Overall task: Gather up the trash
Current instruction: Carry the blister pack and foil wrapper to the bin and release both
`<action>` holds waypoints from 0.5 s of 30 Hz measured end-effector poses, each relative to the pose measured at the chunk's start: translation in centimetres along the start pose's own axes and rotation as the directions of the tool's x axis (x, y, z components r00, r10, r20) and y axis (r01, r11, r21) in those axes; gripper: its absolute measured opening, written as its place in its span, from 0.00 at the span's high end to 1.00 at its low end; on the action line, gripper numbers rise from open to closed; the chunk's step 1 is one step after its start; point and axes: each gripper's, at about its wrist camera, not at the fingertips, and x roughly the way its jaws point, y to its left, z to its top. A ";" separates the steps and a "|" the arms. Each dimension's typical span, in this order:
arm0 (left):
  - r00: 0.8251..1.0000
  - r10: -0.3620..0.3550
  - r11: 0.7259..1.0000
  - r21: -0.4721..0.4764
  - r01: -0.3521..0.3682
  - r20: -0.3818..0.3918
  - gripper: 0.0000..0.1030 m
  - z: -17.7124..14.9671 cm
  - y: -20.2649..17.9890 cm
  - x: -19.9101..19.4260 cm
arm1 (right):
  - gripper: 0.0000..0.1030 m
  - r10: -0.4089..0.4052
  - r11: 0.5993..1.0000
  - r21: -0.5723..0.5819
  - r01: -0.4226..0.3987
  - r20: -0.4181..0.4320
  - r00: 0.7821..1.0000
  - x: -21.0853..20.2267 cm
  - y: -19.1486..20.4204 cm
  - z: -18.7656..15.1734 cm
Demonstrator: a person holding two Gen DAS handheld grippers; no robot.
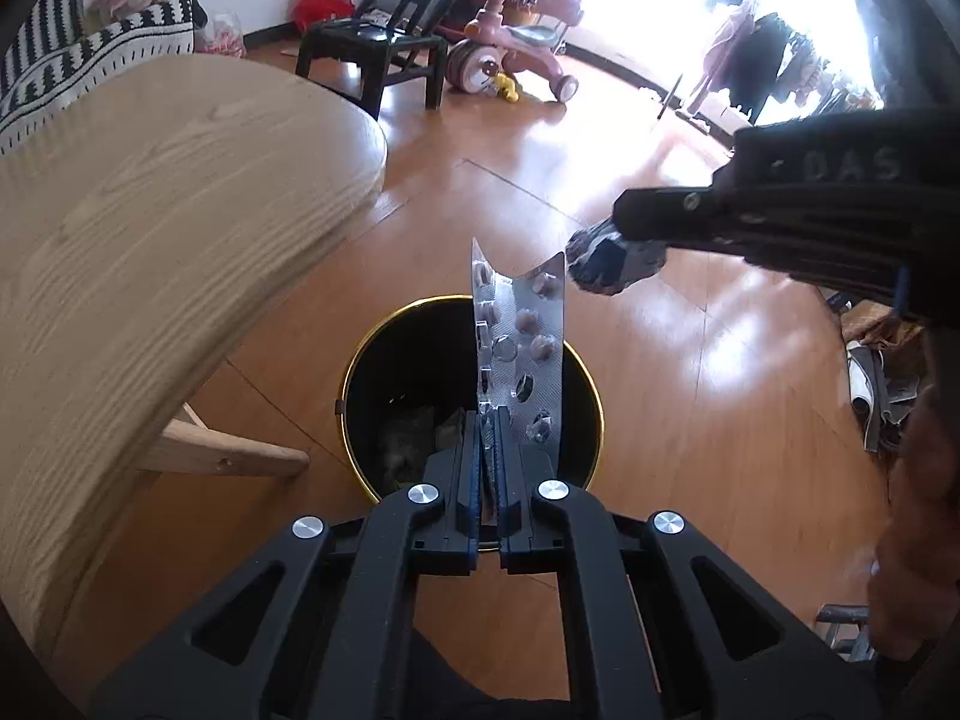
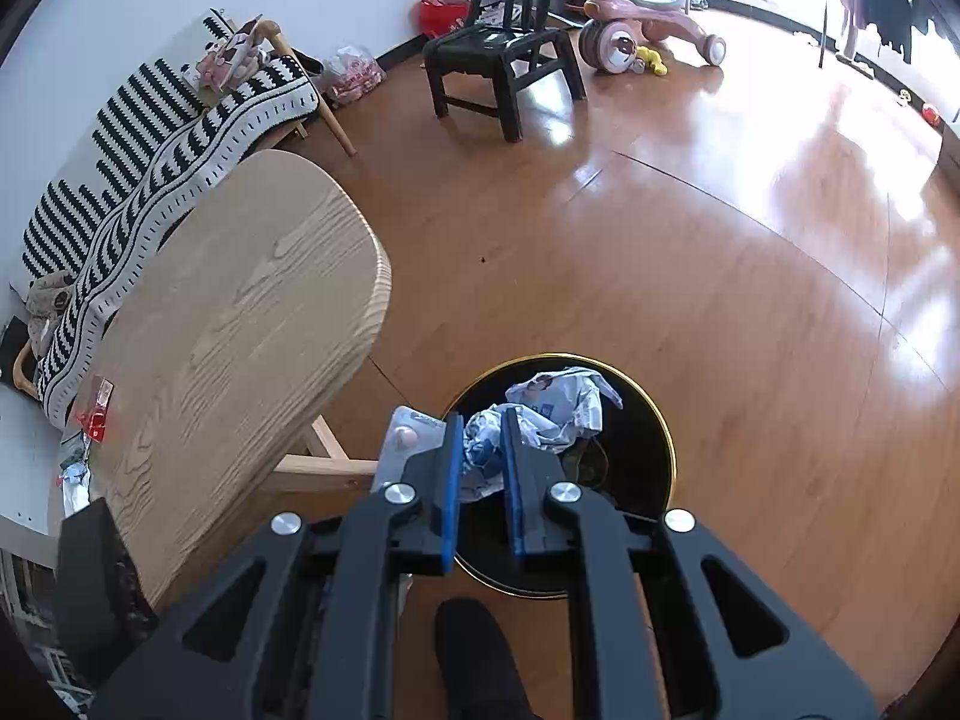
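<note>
Left gripper (image 1: pixel 491 420): my fingers are pressed together on the lower end of a blister pack (image 1: pixel 522 348), low in the centre of the left wrist view.
Blister pack: silver foil, folded, standing up from my fingers with its two torn corners pointing to the top of the frame; it sits in front of the bin's opening. In the right wrist view a corner of it (image 2: pixel 408 435) shows just left of my right fingers.
Right gripper (image 2: pixel 483 450): my fingers pinch a crumpled wrapper (image 2: pixel 552 408), with a narrow gap between the blue pads filled by the paper. In the left wrist view this gripper (image 1: pixel 624 240) comes in from the right edge, the wad (image 1: pixel 612 264) at its tip.
Crumpled wrapper: white and blue, bunched, seen over the bin's mouth at lower centre of the right wrist view.
Bin (image 1: pixel 360 360): black, round, gold rim, standing on the wooden floor (image 2: pixel 720 300); dark scraps lie at its bottom. In the right wrist view its rim (image 2: pixel 660 420) curves right of my fingers.
Table (image 1: pixel 150 240): pale wood, rounded edge, filling the left of both views, just beside the bin.
Background: a black chair (image 2: pixel 504 60) and a pink ride-on toy (image 2: pixel 636 24) at the top of the frame.
</note>
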 end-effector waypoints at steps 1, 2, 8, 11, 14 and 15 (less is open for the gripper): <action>1.000 0.005 1.000 -0.003 -0.005 -0.002 0.97 0.0 0.1 0.3 | 0.87 0.001 1.000 0.002 -0.001 -0.003 1.000 0.1 0.0 0.0; 1.000 0.006 1.000 -0.007 -0.006 -0.004 0.97 0.2 0.1 0.4 | 0.87 0.000 1.000 0.004 0.000 -0.006 1.000 0.3 0.0 0.0; 1.000 0.006 1.000 -0.030 -0.006 -0.014 0.97 0.4 0.8 0.8 | 0.87 -0.003 1.000 0.010 0.003 -0.022 1.000 0.6 0.0 0.2; 1.000 0.013 0.999 -0.044 -0.013 -0.016 0.95 0.3 1.0 0.9 | 0.80 -0.031 0.999 0.012 0.032 -0.026 0.999 0.7 0.2 0.2; 1.000 -0.008 0.998 -0.059 0.006 -0.025 0.71 0.4 1.3 1.1 | 0.21 -0.034 0.999 0.026 0.033 0.011 0.999 0.0 0.1 0.5; 1.000 -0.009 0.998 -0.065 0.007 -0.022 0.57 0.4 1.3 1.1 | 0.19 -0.041 0.999 0.025 0.040 0.043 0.998 -0.6 0.2 0.5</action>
